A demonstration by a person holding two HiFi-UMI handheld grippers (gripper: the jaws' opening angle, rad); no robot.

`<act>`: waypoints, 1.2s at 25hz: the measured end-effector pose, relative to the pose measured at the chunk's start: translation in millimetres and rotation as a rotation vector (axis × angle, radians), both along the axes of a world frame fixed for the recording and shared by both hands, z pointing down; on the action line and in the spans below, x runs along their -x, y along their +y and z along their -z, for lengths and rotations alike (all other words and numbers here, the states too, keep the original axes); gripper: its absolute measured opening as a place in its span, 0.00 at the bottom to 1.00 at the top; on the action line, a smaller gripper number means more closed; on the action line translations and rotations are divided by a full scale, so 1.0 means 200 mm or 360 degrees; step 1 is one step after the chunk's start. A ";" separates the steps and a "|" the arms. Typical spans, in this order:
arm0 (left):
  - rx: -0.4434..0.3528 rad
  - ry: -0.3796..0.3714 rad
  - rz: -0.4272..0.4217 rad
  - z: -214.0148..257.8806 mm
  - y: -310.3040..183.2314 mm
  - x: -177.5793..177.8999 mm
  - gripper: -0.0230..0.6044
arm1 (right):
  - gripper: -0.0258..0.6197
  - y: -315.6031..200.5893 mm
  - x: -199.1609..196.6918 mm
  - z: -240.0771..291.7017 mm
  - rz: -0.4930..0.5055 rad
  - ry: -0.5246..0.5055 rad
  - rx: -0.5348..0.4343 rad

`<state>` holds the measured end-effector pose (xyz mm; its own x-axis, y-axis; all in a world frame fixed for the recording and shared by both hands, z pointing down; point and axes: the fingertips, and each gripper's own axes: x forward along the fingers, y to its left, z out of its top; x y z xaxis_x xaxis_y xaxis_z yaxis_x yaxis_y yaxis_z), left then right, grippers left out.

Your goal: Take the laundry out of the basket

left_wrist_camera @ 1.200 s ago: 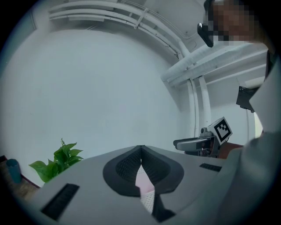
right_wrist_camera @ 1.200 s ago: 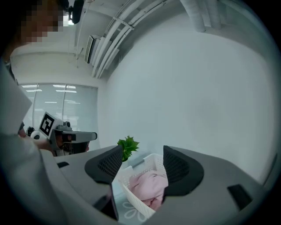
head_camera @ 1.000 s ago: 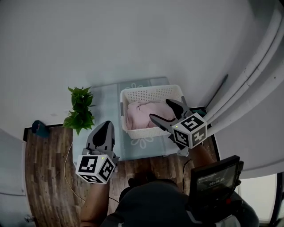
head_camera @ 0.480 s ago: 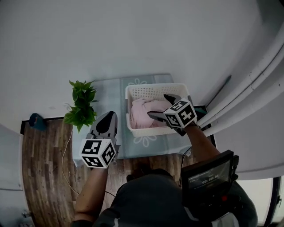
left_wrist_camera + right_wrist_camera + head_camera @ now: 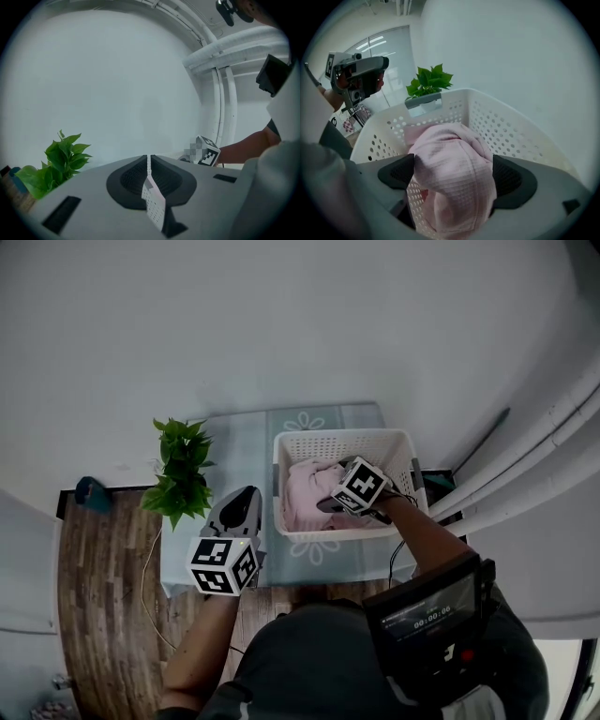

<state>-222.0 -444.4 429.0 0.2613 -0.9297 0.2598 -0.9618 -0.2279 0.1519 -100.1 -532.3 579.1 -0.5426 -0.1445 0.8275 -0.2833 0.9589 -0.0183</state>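
Pink waffle-weave laundry (image 5: 457,168) lies heaped in the basket (image 5: 506,126), right under the right tool (image 5: 452,177). Its jaws have just been opening and stand wide astride the heap's ridge, not pinching. The left tool (image 5: 240,512), jaws together, hovers left of the basket, farther off.

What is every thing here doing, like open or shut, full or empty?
Left claw: shut, jaws together.
Right claw: open, jaws have just been opening, with laundry between them.
Pink laundry: bunched up inside the basket.
Basket: upright, holding the laundry.
Plant: upright, left of the basket.
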 end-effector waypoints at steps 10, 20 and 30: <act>0.0080 -0.0026 0.0007 -0.08 -0.03 0.02 0.05 | 0.81 -0.01 0.06 -0.40 0.0203 0.0254 0.0160; 0.0052 -0.0001 0.0135 -0.10 0.01 0.13 0.05 | 0.80 -0.02 0.11 -0.59 0.0219 0.0370 0.0334; 0.0057 0.0029 0.0191 -0.12 0.07 0.19 0.05 | 0.48 -0.02 0.16 -0.59 0.0189 0.0327 0.0266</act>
<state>-260.8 -430.0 453.7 0.1535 -0.9448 0.2895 -0.9788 -0.1052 0.1756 -132.4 -536.9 697.1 -0.3663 0.0577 0.9287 -0.1830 0.9741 -0.1327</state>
